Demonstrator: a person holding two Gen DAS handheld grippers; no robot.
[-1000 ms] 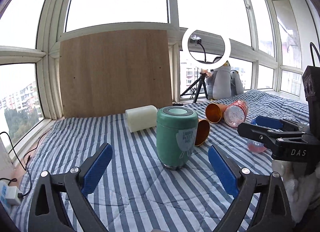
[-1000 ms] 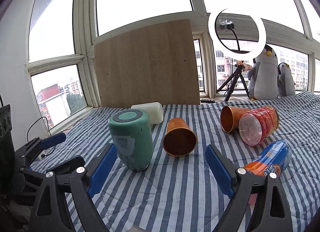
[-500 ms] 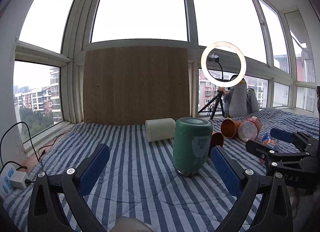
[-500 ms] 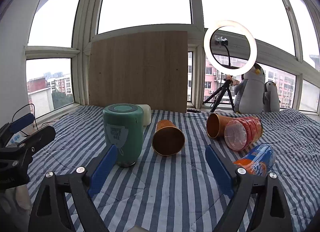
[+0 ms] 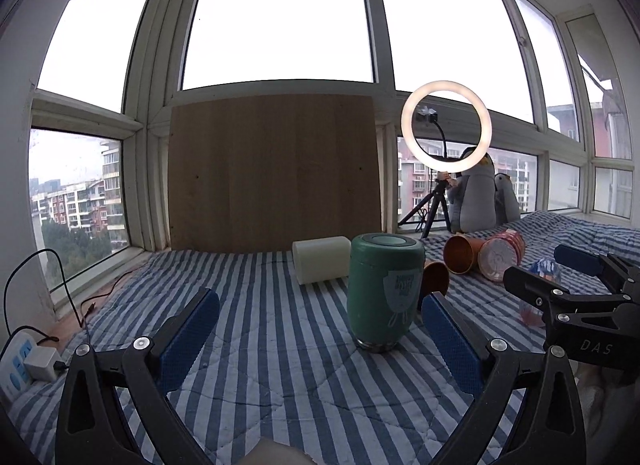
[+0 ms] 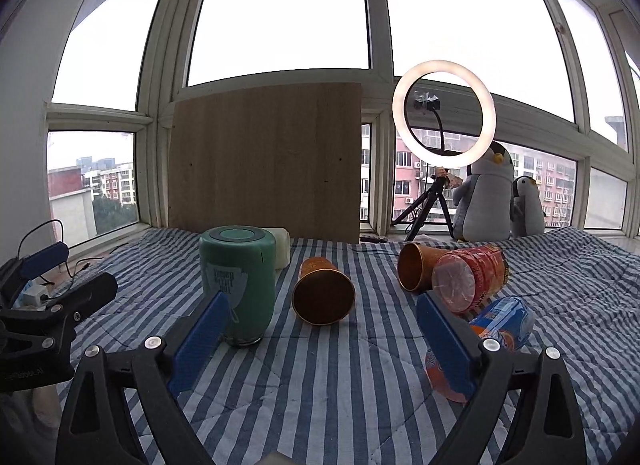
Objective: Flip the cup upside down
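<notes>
While green cup (image 5: 385, 292) stands (base up), both grippers gape.

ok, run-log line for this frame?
left gripper: open, empty | right gripper: open, empty | green cup: standing on striped blanket, ungrasped

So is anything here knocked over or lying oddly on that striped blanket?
Yes. Only the green cup stands upright. Two copper cups, a red canister, a blue and orange bottle and a white cylinder all lie on their sides. Nothing looks spilled or broken.
</notes>
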